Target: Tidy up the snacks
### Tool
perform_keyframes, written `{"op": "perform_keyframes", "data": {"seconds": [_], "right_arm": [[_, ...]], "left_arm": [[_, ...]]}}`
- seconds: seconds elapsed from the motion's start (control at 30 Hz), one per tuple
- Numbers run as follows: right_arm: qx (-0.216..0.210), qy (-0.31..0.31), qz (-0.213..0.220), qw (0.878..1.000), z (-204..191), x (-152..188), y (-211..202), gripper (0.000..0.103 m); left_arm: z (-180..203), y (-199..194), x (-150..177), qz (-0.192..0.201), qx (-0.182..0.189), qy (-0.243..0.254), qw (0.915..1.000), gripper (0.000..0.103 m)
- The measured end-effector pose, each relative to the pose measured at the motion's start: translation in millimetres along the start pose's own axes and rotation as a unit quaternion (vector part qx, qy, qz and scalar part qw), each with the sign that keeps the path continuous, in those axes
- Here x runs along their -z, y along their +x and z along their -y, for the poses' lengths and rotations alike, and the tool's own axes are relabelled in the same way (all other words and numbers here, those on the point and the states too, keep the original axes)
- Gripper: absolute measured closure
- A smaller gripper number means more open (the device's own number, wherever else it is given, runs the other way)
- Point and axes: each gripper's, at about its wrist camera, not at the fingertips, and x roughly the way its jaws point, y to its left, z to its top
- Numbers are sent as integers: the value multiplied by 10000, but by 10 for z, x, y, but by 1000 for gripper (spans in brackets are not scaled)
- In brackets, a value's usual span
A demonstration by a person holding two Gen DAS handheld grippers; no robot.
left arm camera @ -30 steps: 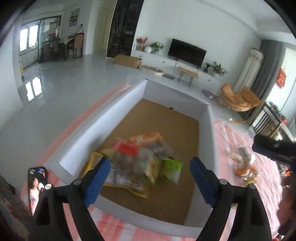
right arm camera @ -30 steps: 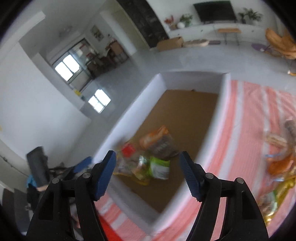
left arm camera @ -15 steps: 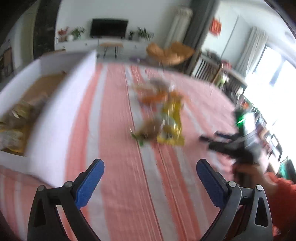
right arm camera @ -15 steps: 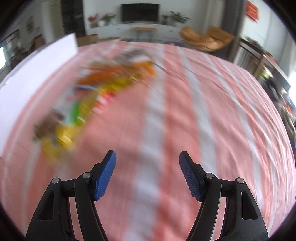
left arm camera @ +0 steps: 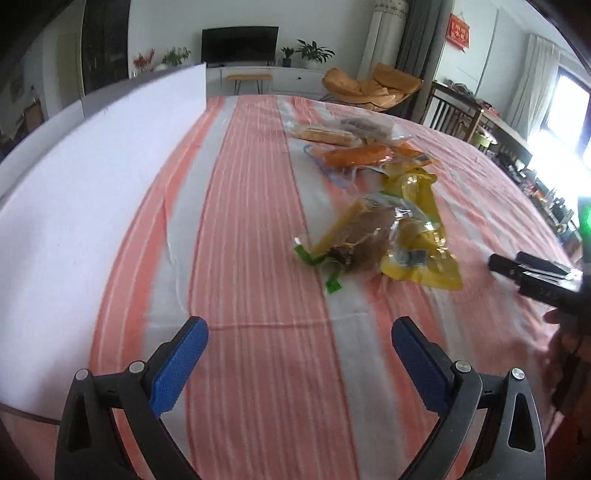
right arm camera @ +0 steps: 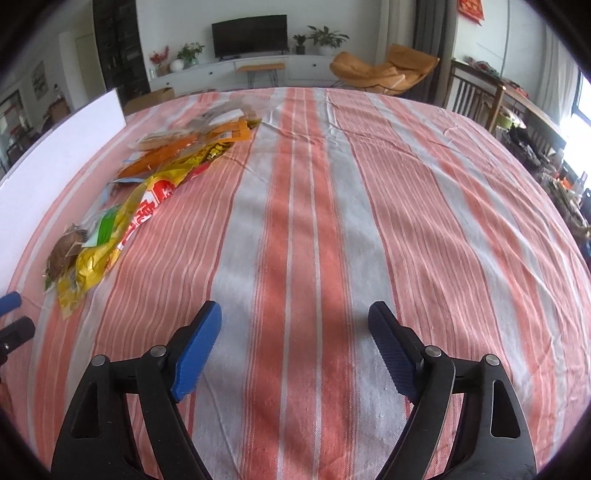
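Both grippers empty, jaws spread wide: left gripper (left arm camera: pixel 300 334) and right gripper (right arm camera: pixel 295 317) hover low over the striped cloth (right arm camera: pixel 332 206) on the desk. Snack packets remain in a loose row: yellow bag (left arm camera: pixel 421 236) nearest, orange packet (left arm camera: pixel 356 156) and bread packet (left arm camera: pixel 321 133) farther off. White box wall (left arm camera: pixel 92 177) stands left. Suggest approaching the yellow bag first, pinching a flat edge, lifting clear before swinging left to the box.

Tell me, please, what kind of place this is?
Most likely a home living room: a TV on a low white cabinet, an orange lounge chair, and potted plants behind the striped table.
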Motion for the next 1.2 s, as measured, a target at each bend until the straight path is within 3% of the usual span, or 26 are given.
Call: {"op": "perform_keyframes", "data": {"seconds": [0.23, 0.4, 1.2], "right_arm": [[0, 12, 0, 10000, -5, 12, 8, 17], [0, 11, -1, 10000, -4, 11, 8, 17], [-1, 20, -2, 10000, -6, 13, 4, 17]], "left_arm": [[0, 91, -25, -118, -46, 71, 9999, 1], [117, 155, -21, -265, -431, 384, 9980, 0], [104, 137, -18, -267, -407, 388, 9981, 0]]}}
